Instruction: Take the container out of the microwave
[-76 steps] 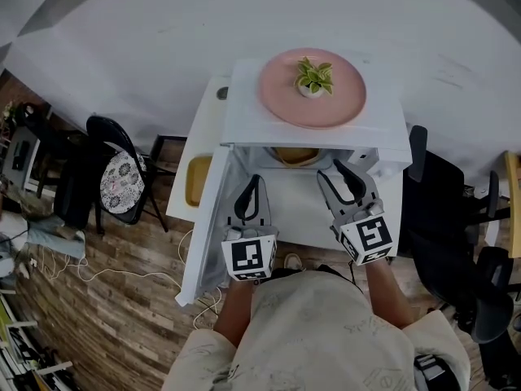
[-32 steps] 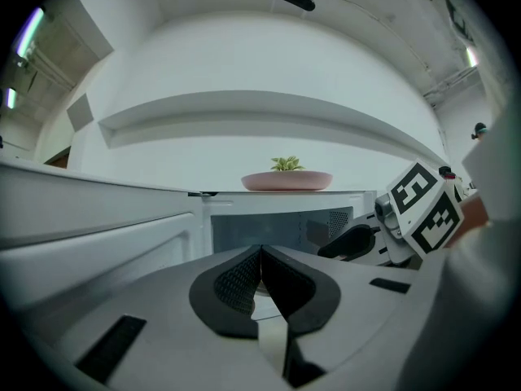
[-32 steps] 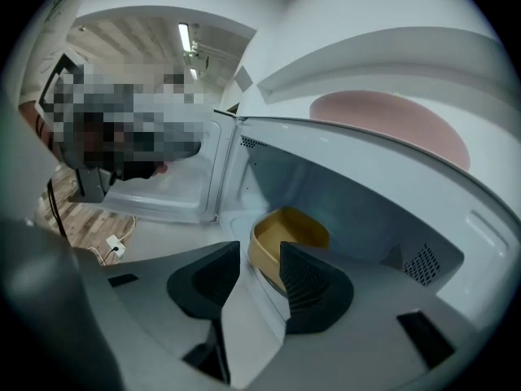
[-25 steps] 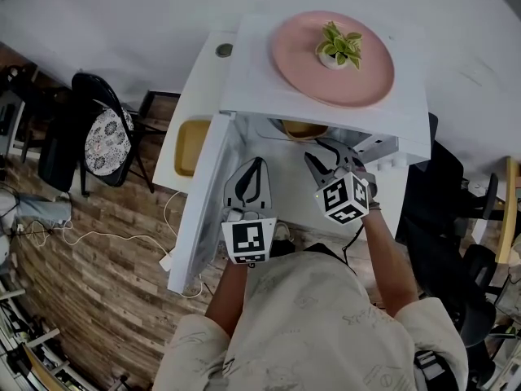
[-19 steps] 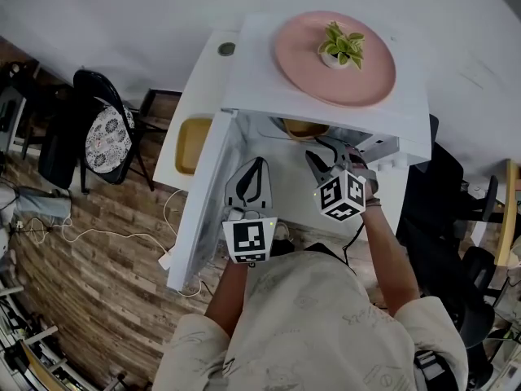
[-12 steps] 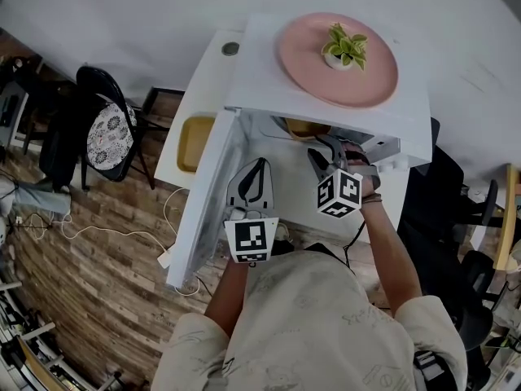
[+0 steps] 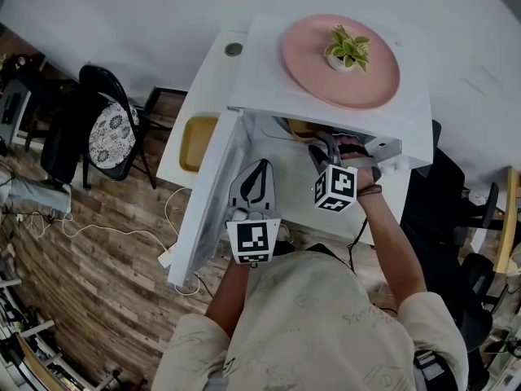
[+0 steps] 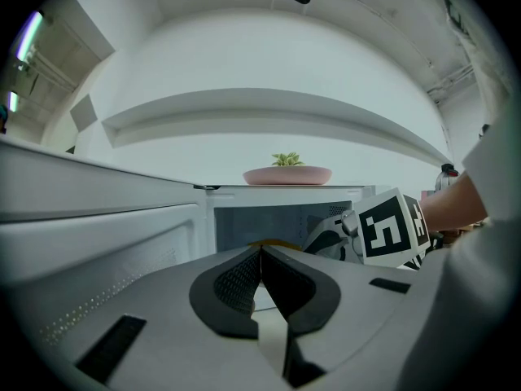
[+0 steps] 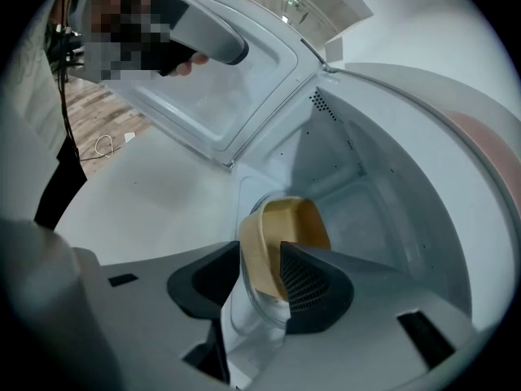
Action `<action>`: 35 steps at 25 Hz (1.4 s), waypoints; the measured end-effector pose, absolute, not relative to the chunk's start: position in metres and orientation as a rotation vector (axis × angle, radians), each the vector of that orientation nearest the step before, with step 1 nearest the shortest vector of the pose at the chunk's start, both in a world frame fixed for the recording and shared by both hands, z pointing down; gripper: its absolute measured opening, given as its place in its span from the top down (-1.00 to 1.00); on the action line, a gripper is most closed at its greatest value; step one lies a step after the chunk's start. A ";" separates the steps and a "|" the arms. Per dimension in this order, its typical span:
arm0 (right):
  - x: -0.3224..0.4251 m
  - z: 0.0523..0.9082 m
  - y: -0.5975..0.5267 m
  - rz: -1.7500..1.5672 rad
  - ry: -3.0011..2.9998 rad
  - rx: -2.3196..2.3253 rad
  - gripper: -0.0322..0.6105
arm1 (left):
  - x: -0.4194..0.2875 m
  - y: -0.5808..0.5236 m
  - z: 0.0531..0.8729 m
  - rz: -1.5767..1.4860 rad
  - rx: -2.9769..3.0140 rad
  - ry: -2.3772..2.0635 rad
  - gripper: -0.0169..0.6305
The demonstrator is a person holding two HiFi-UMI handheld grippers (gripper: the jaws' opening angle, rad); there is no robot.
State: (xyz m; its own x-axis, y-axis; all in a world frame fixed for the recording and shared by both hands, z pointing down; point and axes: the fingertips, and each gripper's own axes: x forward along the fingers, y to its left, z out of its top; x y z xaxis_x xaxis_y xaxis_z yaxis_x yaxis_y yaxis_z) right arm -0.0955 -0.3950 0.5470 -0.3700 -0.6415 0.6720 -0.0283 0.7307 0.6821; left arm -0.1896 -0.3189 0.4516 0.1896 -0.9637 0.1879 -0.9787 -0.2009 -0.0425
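The white microwave (image 7: 260, 80) stands with its door (image 7: 207, 210) swung open to the left. Inside, a yellow container (image 9: 297, 214) sits on the glass turntable (image 9: 244, 320); in the head view only its edge (image 7: 303, 129) shows under the microwave's top. My right gripper (image 7: 326, 149) reaches into the cavity, rolled on its side. It is open (image 9: 259, 255), with the container's near wall between its jaws. My left gripper (image 7: 257, 173) hangs in front of the opening, shut and holding nothing (image 8: 261, 255).
A pink plate (image 7: 342, 55) with a small potted plant (image 7: 348, 49) rests on the microwave's top. A yellow tray (image 7: 198, 141) lies on the table left of the door. Chairs stand at the left (image 7: 106, 133) and right (image 7: 456, 210).
My right gripper has moved forward into the microwave and rolled onto its side, closing on the container. The left gripper has stayed in front of the opening, shut.
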 end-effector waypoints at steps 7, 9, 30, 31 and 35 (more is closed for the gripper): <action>-0.097 0.552 -0.398 -0.727 -1.803 0.477 0.38 | -0.194 -0.319 0.453 0.268 2.348 -1.934 0.92; -0.096 0.553 -0.399 -0.729 -1.793 0.473 0.42 | -0.195 -0.320 0.453 0.271 2.350 -1.931 0.92; -0.097 0.553 -0.402 -0.741 -1.768 0.469 0.71 | -0.188 -0.324 0.461 0.289 2.352 -1.905 0.92; -0.097 0.553 -0.401 -0.742 -1.768 0.470 0.72 | -0.188 -0.323 0.461 0.289 2.353 -1.905 0.92; -0.098 0.552 -0.400 -0.736 -1.769 0.469 0.76 | -0.188 -0.322 0.461 0.288 2.355 -1.903 0.92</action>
